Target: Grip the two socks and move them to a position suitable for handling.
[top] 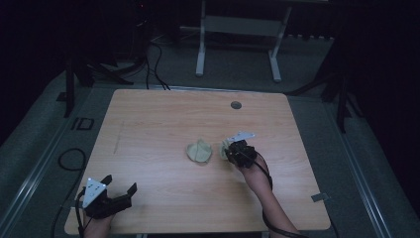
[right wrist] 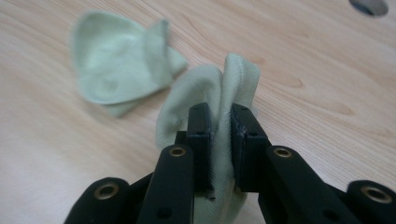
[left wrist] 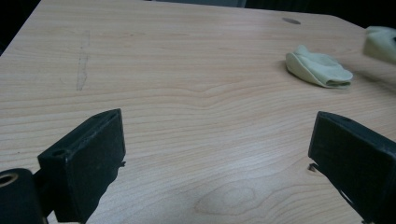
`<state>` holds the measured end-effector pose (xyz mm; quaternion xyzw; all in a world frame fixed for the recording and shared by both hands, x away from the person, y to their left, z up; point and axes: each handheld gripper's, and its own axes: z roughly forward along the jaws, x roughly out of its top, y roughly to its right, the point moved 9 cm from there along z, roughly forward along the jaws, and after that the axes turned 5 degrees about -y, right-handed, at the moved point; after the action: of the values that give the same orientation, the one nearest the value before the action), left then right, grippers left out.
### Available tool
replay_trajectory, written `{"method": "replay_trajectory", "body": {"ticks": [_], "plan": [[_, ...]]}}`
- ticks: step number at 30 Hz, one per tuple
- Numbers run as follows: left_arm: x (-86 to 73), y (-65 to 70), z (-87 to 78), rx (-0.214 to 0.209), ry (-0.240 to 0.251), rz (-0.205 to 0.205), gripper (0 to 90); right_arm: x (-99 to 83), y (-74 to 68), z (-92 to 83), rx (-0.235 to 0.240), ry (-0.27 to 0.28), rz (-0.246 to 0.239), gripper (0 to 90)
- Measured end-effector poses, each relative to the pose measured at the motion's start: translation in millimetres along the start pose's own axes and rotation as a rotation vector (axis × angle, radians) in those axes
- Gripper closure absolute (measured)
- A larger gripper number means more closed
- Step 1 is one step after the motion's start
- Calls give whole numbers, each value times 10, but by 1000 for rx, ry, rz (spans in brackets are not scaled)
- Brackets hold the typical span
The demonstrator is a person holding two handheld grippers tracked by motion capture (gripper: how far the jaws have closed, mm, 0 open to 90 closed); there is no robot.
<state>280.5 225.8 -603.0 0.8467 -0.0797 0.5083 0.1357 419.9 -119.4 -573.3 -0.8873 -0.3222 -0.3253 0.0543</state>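
1. High view: a wooden table [top: 163, 124] stands in a dim room. The right tool [top: 233, 151] is near the table's middle, right of centre, with its grey plate on top and the person's forearm leading back to the near edge. A pale green sock [top: 225, 148] shows at its tip, caught by the tool. A second pale green sock [top: 199, 151] lies crumpled flat on the table just to the left of it, apart from the tool.
2. High view, near left corner: the left tool [top: 121, 187] rests at the table's near edge, jaws spread wide with nothing between them, well apart from both socks. A round grey cable hole [top: 236, 105] sits toward the far edge.
3. Left gripper view: the left tool [left wrist: 217, 149] has its two black jaws standing far apart over bare wood. The lying sock [left wrist: 318, 69] is far off at upper right; the held sock [left wrist: 380, 43] shows blurred at the right edge.
4. Right gripper view: the right tool [right wrist: 221, 128] has its jaws drawn together and clamped on a fold of the held sock [right wrist: 224, 86], which stands up between the pads and bulges out to the left. The other sock [right wrist: 119, 60] lies on the table beyond, upper left, not touching the held one as far as I can tell.
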Motion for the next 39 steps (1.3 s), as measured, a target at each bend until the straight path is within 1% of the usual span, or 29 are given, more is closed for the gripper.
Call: {"method": "replay_trajectory", "body": {"ticks": [4, 5, 6, 8, 11, 14, 15, 18, 20, 21, 23, 25, 26, 28, 30, 31, 33, 34, 35, 36, 37, 38, 39], "plan": [[7, 4, -4, -1, 3, 1, 38, 10, -141, -253, 23, 40, -38, 793], [6, -2, -3, 5, 1, 2, 38, 7, -178, -313, 27, 53, -45, 793], [6, -2, -1, 5, 1, 1, 38, 2, -224, -383, 32, 66, -61, 792], [13, 2, 0, 2, 4, -1, 38, -3, -292, -472, 37, 88, -79, 792], [19, 13, 0, 1, 6, 1, 38, -34, -404, -595, 42, 120, -84, 792], [23, 29, 4, 1, 5, 10, 38, -109, -546, -647, 58, 117, -94, 792], [25, 38, 5, -2, 5, 11, 38, -152, -606, -653, 62, 106, -98, 792], [16, 48, 18, 8, -6, 15, 38, -245, -760, -648, 68, 83, -113, 791], [3, 39, 25, 24, -20, 9, 38, -318, -887, -625, 83, 83, -125, 791], [-3, 37, 26, 26, -25, 3, 38, -347, -922, -606, 86, 78, -128, 791], [-9, 30, 31, 34, -32, -1, 38, -419, -987, -530, 94, 65, -118, 790], [-8, 42, 35, 27, -31, -1, 38, -500, -1055, -470, 112, 48, -114, 788], [-11, 57, 38, 20, -32, -2, 38, -537, -1083, -455, 120, 47, -94, 788], [-16, 112, 46, -2, -35, 5, 38, -629, -1141, -422, 121, 29, -98, 783], [-17, 179, 49, -15, -39, 19, 38, -717, -1197, -387, 140, 10, -90, 782], [-14, 215, 50, -17, -37, 24, 38, -753, -1210, -368, 134, 1, -95, 782], [-26, 275, 58, 2, -54, 39, 38, -811, -1248, -321, 155, -13, -83, 778], [-27, 320, 62, -8, -54, 40, 38, -834, -1264, -287, 150, -18, -86, 772], [-31, 376, 66, -30, -58, 48, 38, -857, -1277, -250, 144, -24, -92, 765], [-35, 403, 69, -33, -60, 53, 38, -865, -1300, -222, 143, -17, -89, 761], [-41, 437, 77, -35, -62, 60, 38, -861, -1302, -218, 132, -13, -87, 749], [-46, 473, 81, -46, -65, 66, 38, -854, -1314, -213, 127, -12, -88, 728], [-46, 473, 81, -46, -65, 66, 38, -854, -1314, -213, 127, -12, -88, 728]]}}
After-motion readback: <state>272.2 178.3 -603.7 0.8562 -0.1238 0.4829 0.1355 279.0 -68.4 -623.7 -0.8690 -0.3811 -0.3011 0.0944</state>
